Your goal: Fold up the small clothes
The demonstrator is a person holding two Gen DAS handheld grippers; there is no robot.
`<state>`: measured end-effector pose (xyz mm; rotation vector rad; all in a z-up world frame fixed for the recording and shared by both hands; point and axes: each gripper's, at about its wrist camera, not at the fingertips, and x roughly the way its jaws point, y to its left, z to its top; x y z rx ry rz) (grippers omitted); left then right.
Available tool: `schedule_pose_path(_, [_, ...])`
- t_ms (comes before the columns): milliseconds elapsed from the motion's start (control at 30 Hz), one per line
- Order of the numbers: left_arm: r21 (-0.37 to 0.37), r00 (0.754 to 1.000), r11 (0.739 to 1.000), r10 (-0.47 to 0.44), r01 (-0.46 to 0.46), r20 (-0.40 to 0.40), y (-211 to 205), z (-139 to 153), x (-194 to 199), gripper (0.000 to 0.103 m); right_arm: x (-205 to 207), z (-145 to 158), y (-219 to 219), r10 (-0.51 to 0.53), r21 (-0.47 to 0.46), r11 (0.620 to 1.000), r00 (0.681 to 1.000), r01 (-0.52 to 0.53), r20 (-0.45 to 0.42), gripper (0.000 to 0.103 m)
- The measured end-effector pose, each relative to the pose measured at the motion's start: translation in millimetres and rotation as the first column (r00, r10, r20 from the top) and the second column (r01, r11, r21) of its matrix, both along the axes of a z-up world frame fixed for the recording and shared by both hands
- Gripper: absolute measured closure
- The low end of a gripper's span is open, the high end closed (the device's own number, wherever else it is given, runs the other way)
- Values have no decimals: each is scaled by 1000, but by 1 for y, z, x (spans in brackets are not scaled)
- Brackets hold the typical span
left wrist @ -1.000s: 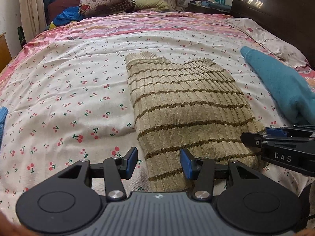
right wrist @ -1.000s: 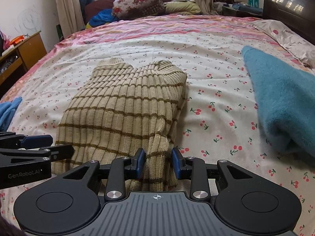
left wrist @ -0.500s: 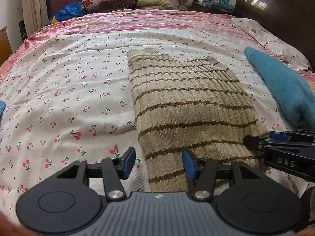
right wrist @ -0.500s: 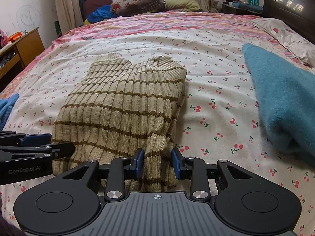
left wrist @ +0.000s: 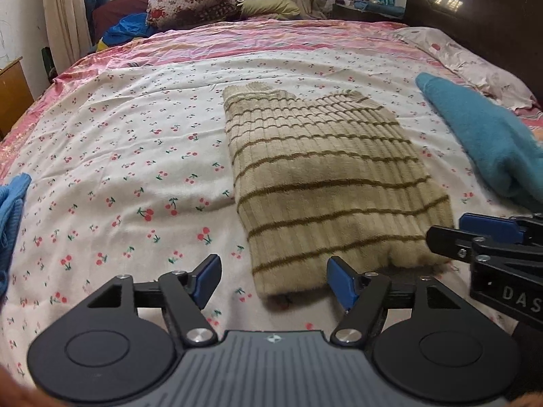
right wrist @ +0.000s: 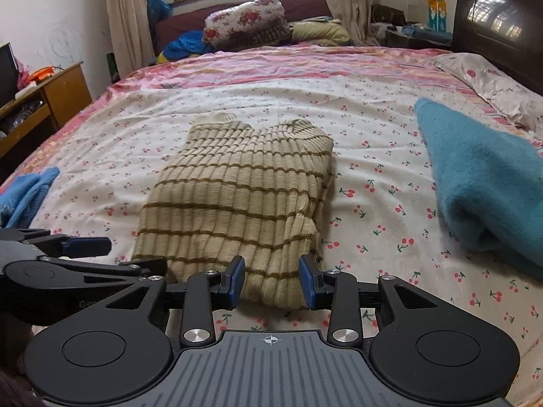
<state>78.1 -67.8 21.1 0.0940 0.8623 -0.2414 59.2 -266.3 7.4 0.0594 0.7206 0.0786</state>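
Note:
A beige sweater with brown stripes [left wrist: 325, 183] lies folded into a long rectangle on the cherry-print bedsheet [left wrist: 135, 156]; it also shows in the right wrist view [right wrist: 237, 203]. My left gripper [left wrist: 273, 279] is open, hovering just in front of the sweater's near left corner. My right gripper [right wrist: 271, 281] is open at the sweater's near right corner, pads either side of the hem without pinching it. Each gripper shows in the other's view: the right one [left wrist: 488, 237], the left one [right wrist: 78, 247].
A folded teal garment [left wrist: 488, 146] lies on the right of the bed. A blue garment [left wrist: 10, 213] lies at the left edge. Pillows [right wrist: 247, 23] and a dark headboard [right wrist: 502, 17] are at the far end. A wooden desk [right wrist: 44, 101] stands left of the bed.
Both grippers have drawn back and up from the sweater's near edge. The right gripper's jaws have widened and let go of the hem. The sweater stays flat.

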Motion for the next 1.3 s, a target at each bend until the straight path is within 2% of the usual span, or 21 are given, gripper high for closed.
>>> schedule_pose_path(500, [10, 1000, 1000, -10, 10, 15, -4, 5, -20, 19, -19, -3, 4, -8, 13, 1000, 1000, 8, 1, 68])
schedule_pose_path(1133, [12, 1000, 1000, -12, 12, -17, -3, -5, -22, 18, -22, -8, 4, -15, 3, 1000, 1000, 15, -18, 66])
schedule_pose_path(1300, [9, 999, 1000, -13, 13, -39, -1, -10, -23, 18, -22, -9, 4, -18, -6, 1000, 1000, 18, -22, 63])
